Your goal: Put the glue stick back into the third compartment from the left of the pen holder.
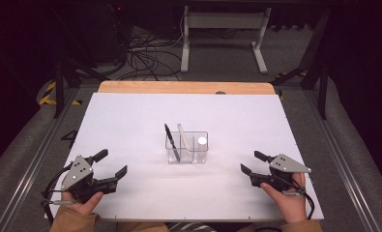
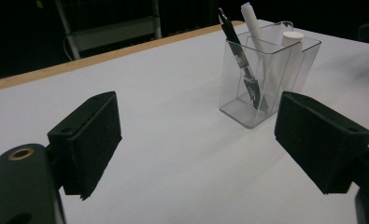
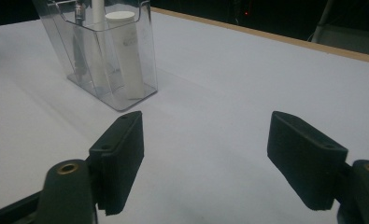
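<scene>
A clear plastic holder stands at the middle of the white table. Inside it lean a black pen and a white pen, and a short white tube stands upright in its right compartment. My left gripper rests at the front left, open, with nothing between its jaws. My right gripper rests at the front right, open and empty too. The left gripper view has the holder ahead to the right, with the black pen and the tube. The right gripper view has the holder ahead to the left.
A wooden strip runs along the table's far edge. Beyond it stand a white metal frame and tangled cables on the floor. Metal rails flank the table on both sides.
</scene>
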